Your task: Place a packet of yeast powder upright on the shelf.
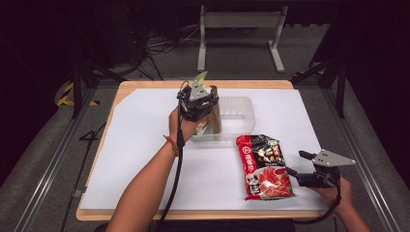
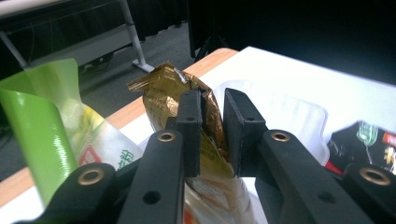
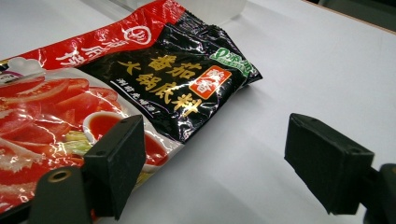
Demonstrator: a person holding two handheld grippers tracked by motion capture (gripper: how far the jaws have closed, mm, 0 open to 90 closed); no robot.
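My left gripper (image 1: 209, 99) is shut on the top edge of a gold snack packet (image 2: 169, 91), which it holds upright at the left end of a clear plastic tub (image 1: 238, 112). A green and white packet (image 2: 42, 123) stands just beside the gold one. A red and black sauce packet (image 1: 266, 165) lies flat on the white sheet to the right of centre. My right gripper (image 1: 299, 163) is open and low by that packet's right edge; its left jaw rests over the packet's edge (image 3: 154, 84) and the other jaw hangs over bare sheet.
The tub's right half (image 2: 289, 112) holds nothing. A white sheet (image 1: 145, 159) covers most of the wooden table (image 1: 159, 84). Behind the table stands a metal frame (image 1: 239, 21) with cables on the floor.
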